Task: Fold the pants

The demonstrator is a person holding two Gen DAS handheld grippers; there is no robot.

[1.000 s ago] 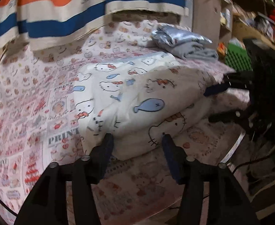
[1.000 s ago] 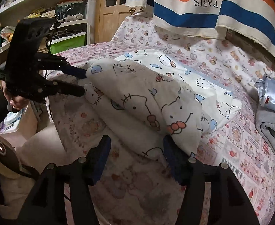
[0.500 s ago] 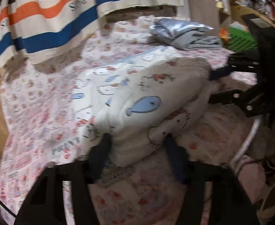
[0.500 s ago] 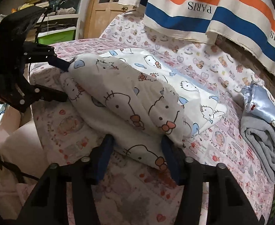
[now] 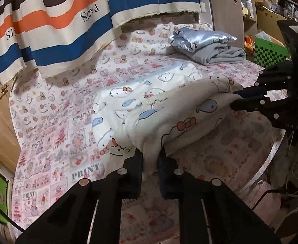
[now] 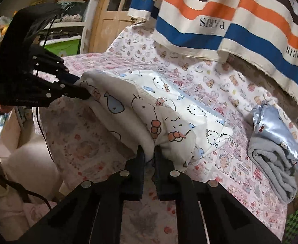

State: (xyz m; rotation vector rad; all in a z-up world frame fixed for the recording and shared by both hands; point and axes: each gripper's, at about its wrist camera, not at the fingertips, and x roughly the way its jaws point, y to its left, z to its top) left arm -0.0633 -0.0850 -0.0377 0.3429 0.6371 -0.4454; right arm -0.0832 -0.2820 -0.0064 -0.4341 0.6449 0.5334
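The pants [image 5: 169, 111] are white with Hello Kitty faces and blue fish. They lie folded over on the patterned table cover, their near edge raised. My left gripper [image 5: 150, 156] is shut on one end of that raised edge. My right gripper [image 6: 149, 151] is shut on the other end. In the left wrist view the right gripper [image 5: 235, 98] shows at the right, pinching the cloth. In the right wrist view the left gripper [image 6: 83, 90] shows at the left, also pinching the pants [image 6: 149, 113].
A folded grey and shiny blue garment [image 5: 207, 46] lies at the far corner of the table; it also shows in the right wrist view [image 6: 274, 148]. A striped PARIS cloth [image 5: 67, 20] hangs behind. Shelves [image 6: 47, 30] and a green checkered box [image 5: 268, 50] stand beside the table.
Both grippers moved in and closed on the near edge of the pants. The edge is now lifted a little off the table.
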